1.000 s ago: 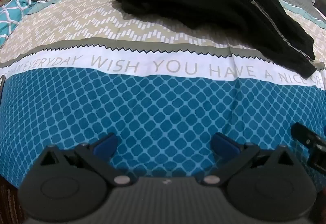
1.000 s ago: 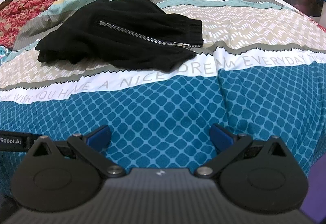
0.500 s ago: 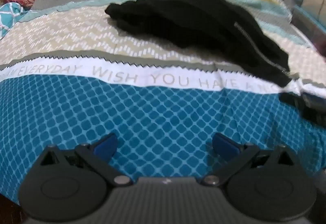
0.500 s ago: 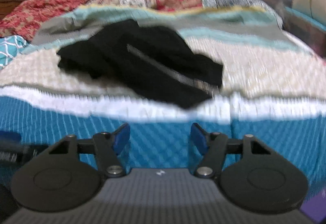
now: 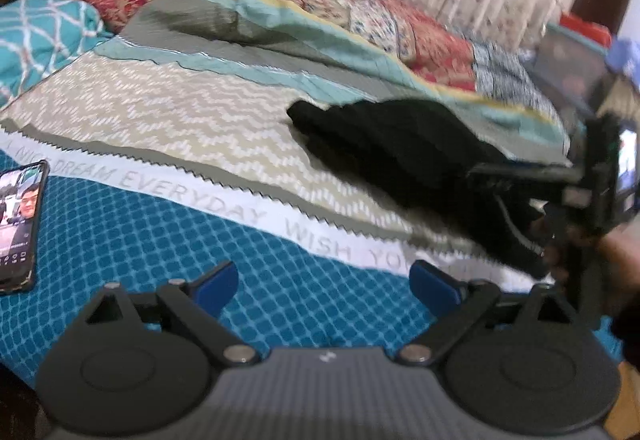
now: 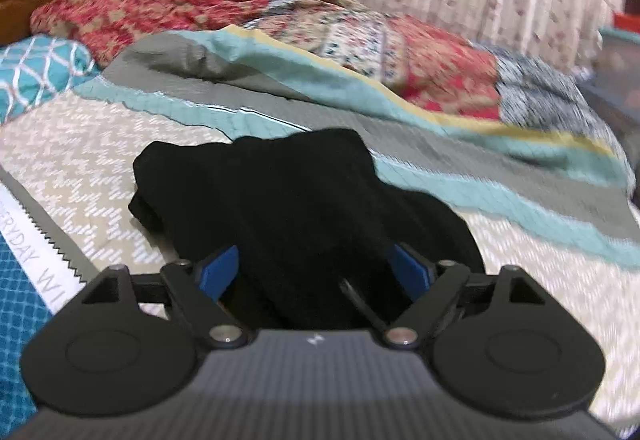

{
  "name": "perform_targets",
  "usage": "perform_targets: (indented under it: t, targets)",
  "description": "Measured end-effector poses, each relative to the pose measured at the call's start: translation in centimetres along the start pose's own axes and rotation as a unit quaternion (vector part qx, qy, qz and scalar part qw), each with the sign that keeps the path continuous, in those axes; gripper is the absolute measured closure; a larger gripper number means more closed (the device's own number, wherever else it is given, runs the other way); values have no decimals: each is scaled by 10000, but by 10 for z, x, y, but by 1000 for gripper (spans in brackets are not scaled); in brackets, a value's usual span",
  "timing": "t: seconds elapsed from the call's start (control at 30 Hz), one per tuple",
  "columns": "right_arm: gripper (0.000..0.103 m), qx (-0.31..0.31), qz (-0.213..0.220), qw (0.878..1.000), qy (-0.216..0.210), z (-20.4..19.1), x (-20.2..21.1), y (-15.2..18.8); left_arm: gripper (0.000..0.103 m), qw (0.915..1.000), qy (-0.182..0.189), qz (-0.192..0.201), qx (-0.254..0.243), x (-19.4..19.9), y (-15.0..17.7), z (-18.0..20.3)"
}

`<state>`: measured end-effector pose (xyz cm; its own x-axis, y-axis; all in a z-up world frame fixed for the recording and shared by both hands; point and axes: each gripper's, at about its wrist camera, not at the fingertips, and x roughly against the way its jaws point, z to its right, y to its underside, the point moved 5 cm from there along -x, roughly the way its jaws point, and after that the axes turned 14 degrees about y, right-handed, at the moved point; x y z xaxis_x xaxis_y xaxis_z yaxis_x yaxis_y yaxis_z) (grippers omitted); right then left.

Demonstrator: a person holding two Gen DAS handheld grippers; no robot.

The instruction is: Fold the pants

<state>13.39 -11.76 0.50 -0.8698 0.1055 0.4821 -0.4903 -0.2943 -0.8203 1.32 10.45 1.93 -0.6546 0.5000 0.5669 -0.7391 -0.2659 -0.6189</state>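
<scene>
Crumpled black zip pants (image 6: 304, 208) on the patterned bed cover (image 6: 100, 144), long way running off ahead, right between the wide-open, just-opened right fingers (image 6: 218, 272), nothing gripped; left fingers (image 5: 218, 286) wide, empty, farther off.

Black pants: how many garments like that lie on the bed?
1. The black pants lie crumpled on the bedspread, just ahead of the right gripper. Any other garment under the bedding would be hidden.

Black pants (image 6: 304, 208); teal diamond-check, beige zigzag bedspread (image 5: 168, 112); red floral quilt (image 6: 160, 8).
</scene>
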Motion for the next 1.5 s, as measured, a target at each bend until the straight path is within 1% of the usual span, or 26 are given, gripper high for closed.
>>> perform_targets:
  t: [0.07,0.1,0.13,0.17,0.2,0.23,0.3,0.37,0.43,0.53,0.6,0.67,0.8,0.93,1.0,1.03,1.07,1.1,1.13,1.2,1.23,1.33,1.4,1.43,1.47,1.5]
  targets:
    - [19,212,-52,9998,5,-7,-9,-2,8,9996,121,236,78,9,-7,-4]
    - [23,412,-121,9991,17,-12,-16,0,8,9996,130,220,141,8,-10,-4]
    - [44,676,-205,9975,64,-17,-22,2,10,9997,80,112,210,7,-9,-4]
    - [58,868,-245,9959,117,-18,-26,4,12,9998,35,76,203,5,-10,-2]
    - [63,903,-238,9956,115,-17,-26,4,14,9999,-6,85,147,5,-10,0]
    - [72,780,-215,9967,66,-11,-22,2,17,9999,-17,144,12,8,-7,0]
    - [84,414,-196,9989,-93,1,-6,-5,19,9999,62,79,23,6,-4,2]
    - [91,2,-72,9992,-383,14,22,-13,19,9998,179,47,-7,4,-3,2]
    - [95,-276,-13,9964,-806,24,53,-17,19,9995,310,11,41,0,-5,5]
    - [95,-662,-188,9861,-1510,28,93,-11,17,9972,717,-92,171,-10,-13,12]
    - [95,-729,-335,9778,-1933,26,118,1,13,9952,923,-147,283,-15,-17,15]
    - [95,-732,-445,9705,-2255,25,144,18,2,9924,1135,-274,395,-25,-21,19]
    - [95,-1033,-797,9547,-2675,27,173,46,0,9833,1524,-724,675,-54,-22,31]
    - [95,-1377,-862,9456,-2819,33,199,58,1,9750,1753,-967,963,-91,-21,38]
    - [95,-1441,-827,9430,-2884,38,211,60,23,9718,1800,-956,1182,-104,-23,33]
    - [95,-1444,-803,9414,-2941,40,216,60,61,9688,1844,-1003,1318,-111,-24,32]
    - [95,-1433,-773,9400,-2998,43,219,60,95,9652,1873,-1069,1480,-118,-26,32]
    - [98,-1425,-762,9384,-3055,47,218,60,97,9643,1854,-1029,1588,-119,-28,33]
    - [101,-1433,-751,9343,-3177,51,222,62,97,9696,1790,-769,1481,-111,-34,37]
    - [98,-1435,-738,9310,-3274,56,222,65,97,9783,1743,-297,1076,-83,-45,43]
    - [95,-1415,-692,9360,-3148,58,219,64,97,9803,1741,-86,930,-68,-51,45]
    - [92,-1705,-671,9483,-2593,76,194,62,97,9793,1761,577,811,-12,-66,34]
    - [79,-2083,-692,9562,-1938,94,166,60,97,9801,1544,876,886,20,-70,15]
    - [57,-2192,-688,9596,-1622,101,151,60,97,9802,1468,916,967,29,-69,7]
    - [31,-2258,-651,9634,-1288,107,132,59,97,9795,1399,930,1111,38,-67,-3]
    - [21,-2256,-619,9672,-988,110,112,60,97,9788,1348,942,1224,42,-64,-9]
